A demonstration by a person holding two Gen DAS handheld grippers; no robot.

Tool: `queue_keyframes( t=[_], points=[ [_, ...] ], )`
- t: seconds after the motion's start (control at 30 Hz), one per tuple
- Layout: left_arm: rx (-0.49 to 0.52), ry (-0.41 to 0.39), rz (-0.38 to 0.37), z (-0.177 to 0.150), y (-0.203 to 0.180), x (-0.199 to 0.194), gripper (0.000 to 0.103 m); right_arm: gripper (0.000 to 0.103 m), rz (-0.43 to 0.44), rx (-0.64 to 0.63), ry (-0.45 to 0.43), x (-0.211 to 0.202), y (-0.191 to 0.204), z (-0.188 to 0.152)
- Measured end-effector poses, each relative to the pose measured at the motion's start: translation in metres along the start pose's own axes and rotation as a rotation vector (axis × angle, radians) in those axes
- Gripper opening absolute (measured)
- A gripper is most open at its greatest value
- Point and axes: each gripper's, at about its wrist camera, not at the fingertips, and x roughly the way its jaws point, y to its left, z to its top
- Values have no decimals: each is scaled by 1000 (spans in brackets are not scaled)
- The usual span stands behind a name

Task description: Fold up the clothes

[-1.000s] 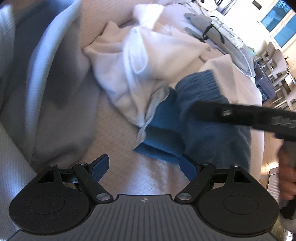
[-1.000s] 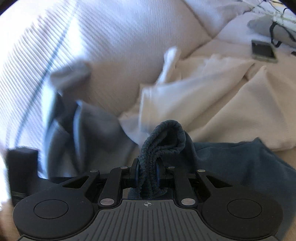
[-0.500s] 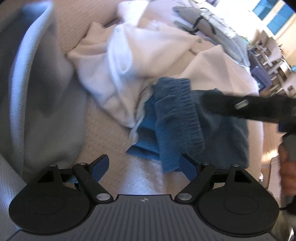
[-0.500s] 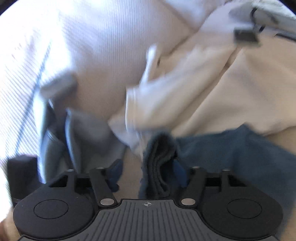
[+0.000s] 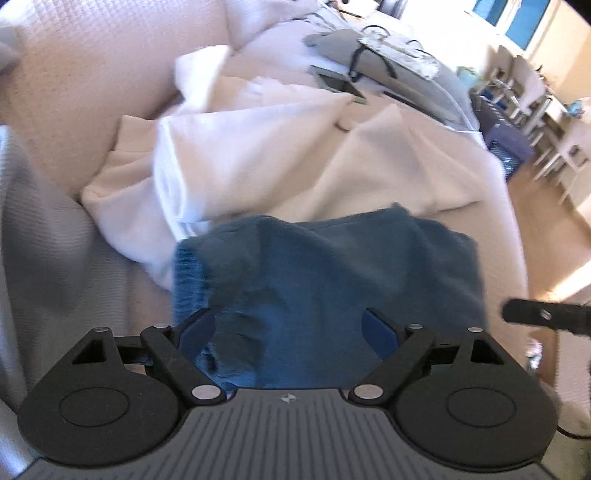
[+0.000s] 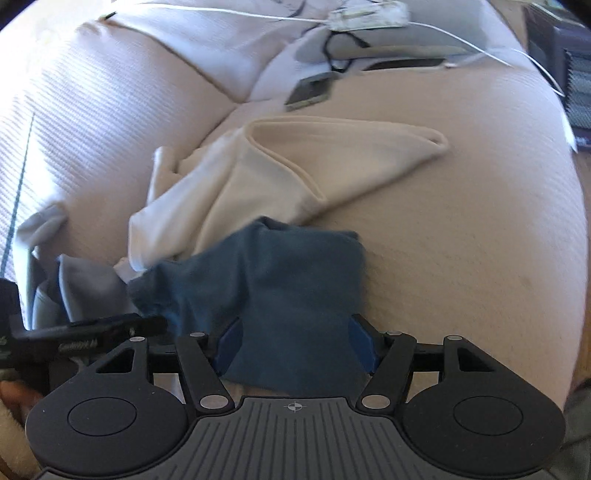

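A dark blue knit garment (image 5: 332, 273) lies bunched on the cream sofa seat, its ribbed edge at the left; it also shows in the right wrist view (image 6: 288, 295). My left gripper (image 5: 290, 326) is open just above it, jaws wide apart over the cloth. My right gripper (image 6: 295, 341) is open too, its jaws on either side of the blue cloth without pinching it. A cream-white garment (image 5: 258, 147) lies crumpled behind the blue one, also in the right wrist view (image 6: 295, 162). A grey garment (image 5: 44, 236) lies at the left.
A phone (image 6: 310, 90) lies on the sofa cushion (image 6: 461, 240) farther back, with a grey bag (image 5: 354, 48) and white cables (image 6: 369, 16) beyond. The sofa backrest (image 5: 92, 74) rises at the left. The seat's right edge drops to a wooden floor (image 5: 546, 221) with chairs.
My right gripper opened and let go of the blue garment, then pulled back. The blue garment now lies dropped on the seat. My left gripper moved right, over the blue cloth.
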Motion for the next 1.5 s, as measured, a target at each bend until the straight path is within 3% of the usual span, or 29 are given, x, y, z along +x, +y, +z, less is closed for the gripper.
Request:
queue_keyframes(
  t=[0.2,0.33,0.5,0.63,0.73,0.8,0.87,1.03,1.27,1.4,1.5],
  points=[
    [21,20,96,-3,8,13,87,64,-17,42,6,11,-12,0],
    [-21,90,74,-5,14,36,86,65,-39,62,16,29,-17,7],
    [4,116,71,-4,11,53,81,64,-50,38,77,52,-15,11],
    [0,119,68,-3,14,54,78,64,-85,-3,78,66,-6,10],
    [0,116,71,-3,15,51,73,46,-135,-62,69,71,5,6],
    [5,114,71,-3,14,47,70,21,-173,-93,61,71,12,4],
    [11,113,63,-1,14,43,69,17,-175,-86,43,62,13,2],
    [52,103,-8,4,-1,32,67,15,-300,-96,-21,28,10,-6],
    [183,105,-95,12,-56,34,74,15,-475,11,-17,-21,-41,-19],
    [227,116,-104,15,-66,37,77,17,-429,119,21,-23,-68,-25],
    [225,104,-99,18,-69,34,81,23,-465,57,53,-10,-59,-26]
  ],
)
